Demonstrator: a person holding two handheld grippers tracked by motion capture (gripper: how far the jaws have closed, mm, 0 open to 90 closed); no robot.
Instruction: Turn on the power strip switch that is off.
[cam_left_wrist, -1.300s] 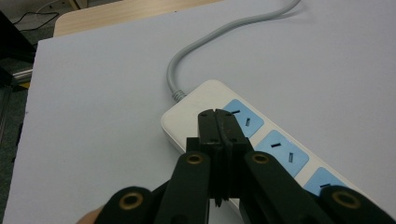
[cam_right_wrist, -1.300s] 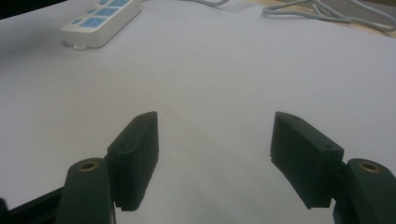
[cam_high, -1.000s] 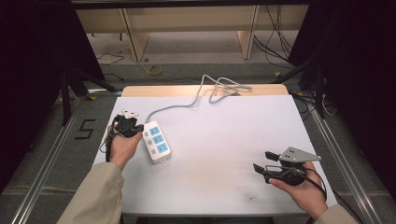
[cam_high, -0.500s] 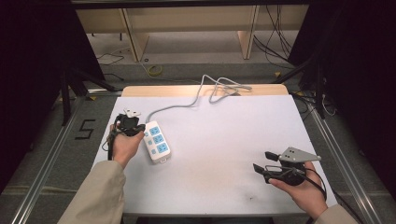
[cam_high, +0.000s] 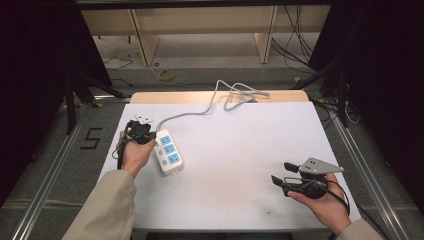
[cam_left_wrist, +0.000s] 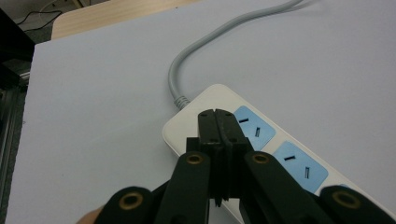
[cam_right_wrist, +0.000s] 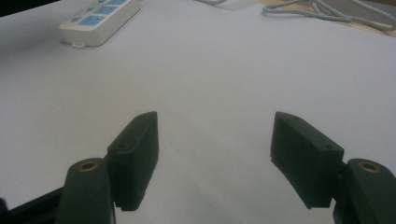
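A white power strip (cam_high: 167, 151) with blue sockets lies on the left part of the white table, its grey cable (cam_high: 200, 110) running to the far edge. My left gripper (cam_high: 148, 138) is shut, jaws pressed together with nothing between them. In the left gripper view its closed tips (cam_left_wrist: 215, 116) hover over the cable end of the strip (cam_left_wrist: 261, 140), beside the first blue socket. My right gripper (cam_high: 284, 173) rests near the front right of the table, open, pointing left. In the right gripper view (cam_right_wrist: 215, 135) only bare table lies between its jaws, the strip (cam_right_wrist: 100, 17) far off.
The cable coils in loops (cam_high: 242, 93) at the far edge, on a wooden strip (cam_high: 175, 97) behind the white table (cam_high: 240, 145). Wooden shelving legs (cam_high: 142, 40) and loose wires stand on the floor beyond. Metal rails (cam_high: 55, 165) flank both sides of the table.
The left gripper has shifted slightly over the strip's cable end. The right hand has not moved.
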